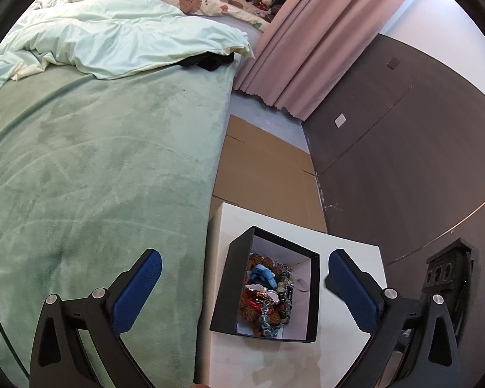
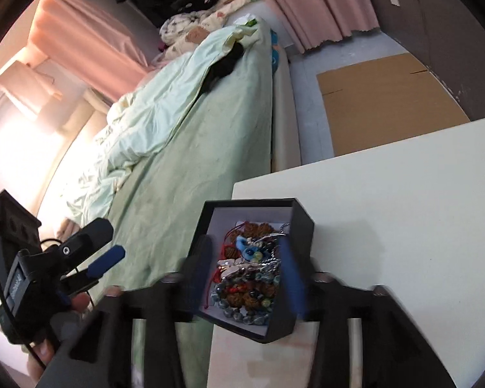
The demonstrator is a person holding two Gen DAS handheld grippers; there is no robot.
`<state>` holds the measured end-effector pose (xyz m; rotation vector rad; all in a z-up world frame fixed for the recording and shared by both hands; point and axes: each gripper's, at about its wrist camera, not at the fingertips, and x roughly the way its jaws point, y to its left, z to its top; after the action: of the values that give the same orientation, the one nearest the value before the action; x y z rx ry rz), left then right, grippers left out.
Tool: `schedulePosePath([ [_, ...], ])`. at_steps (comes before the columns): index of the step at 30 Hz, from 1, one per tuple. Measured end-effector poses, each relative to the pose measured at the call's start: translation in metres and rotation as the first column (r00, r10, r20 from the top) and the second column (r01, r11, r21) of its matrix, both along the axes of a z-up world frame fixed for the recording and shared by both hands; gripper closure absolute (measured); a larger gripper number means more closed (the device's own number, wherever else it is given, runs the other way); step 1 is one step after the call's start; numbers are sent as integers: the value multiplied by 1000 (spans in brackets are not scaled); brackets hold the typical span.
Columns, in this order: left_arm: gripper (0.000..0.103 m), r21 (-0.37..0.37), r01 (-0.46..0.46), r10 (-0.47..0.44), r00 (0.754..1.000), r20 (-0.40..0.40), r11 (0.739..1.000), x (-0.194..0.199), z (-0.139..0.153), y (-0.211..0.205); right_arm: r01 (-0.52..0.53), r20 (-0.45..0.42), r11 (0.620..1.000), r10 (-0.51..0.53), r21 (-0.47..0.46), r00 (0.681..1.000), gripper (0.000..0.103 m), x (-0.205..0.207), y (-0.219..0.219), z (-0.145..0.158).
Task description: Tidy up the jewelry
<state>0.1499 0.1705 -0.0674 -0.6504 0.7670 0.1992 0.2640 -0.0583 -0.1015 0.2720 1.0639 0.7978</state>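
A black open box stands near the white table's left edge. It holds a tangled heap of jewelry: bead bracelets, red cord, silver chains and a blue piece. My left gripper is open wide, and its blue pads frame the box from the near side without touching it. In the right wrist view the left gripper hangs over the bed, off the box's left side, held by a hand. My right gripper is blurred, with its jaws apart right over the heap.
A bed with a green blanket and a pale duvet runs along the table's left side. Flattened cardboard lies on the floor beyond the table. Pink curtains and a dark wall stand behind.
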Motion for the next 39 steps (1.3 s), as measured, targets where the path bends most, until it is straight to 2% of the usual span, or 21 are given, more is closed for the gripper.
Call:
schedulePosePath([
  [2,0,3,-2,2,1000,3,1000,0,0,0,11,10,1000,-11,6,1000,49,-1,-7,4],
  [4,0,3,-2,2,1000,7,1000,-1,1,0,12,11,1000,-12,15,1000,37,-1,-14,9],
  [5,0,5,-1,1,1000,9,1000,-1,1,-1,18,11,1000,-18,15,1000,26,-1,-19,10],
  [6,0,8,2,-2,1000,10,1000,-1,1,-3,28,16,999,-28,18,999,24,-3,-25,12],
  [11,0,40,20,-21,999,25,999,-5,9,-18,81,43,997,-81,17,996,23,-9,-57,26],
  [13,0,69,38,-41,999,31,997,-6,15,-29,110,62,994,-110,0,992,16,-11,-70,32],
  [14,0,78,43,-46,998,35,996,-8,18,-33,121,65,993,-120,-1,991,8,-12,-77,34],
  [18,0,121,48,-55,997,57,992,-16,29,-52,144,52,989,-143,-19,988,7,-18,-101,41],
  [22,0,200,81,-93,994,55,977,-27,42,-78,158,78,985,-152,-64,985,7,-27,-120,55],
  [26,0,228,92,-108,993,57,969,-34,55,-95,152,118,986,-143,-72,983,7,-42,-133,74],
  [30,0,278,108,-132,989,68,954,-44,75,-115,121,164,988,-105,-91,981,6,-60,-139,93],
  [33,0,341,110,-136,989,54,934,-53,88,-130,95,188,989,-74,-109,979,6,-72,-144,103],
  [39,0,362,92,-123,990,62,928,-78,95,-143,36,234,989,-2,-142,972,6,-93,-155,121],
])
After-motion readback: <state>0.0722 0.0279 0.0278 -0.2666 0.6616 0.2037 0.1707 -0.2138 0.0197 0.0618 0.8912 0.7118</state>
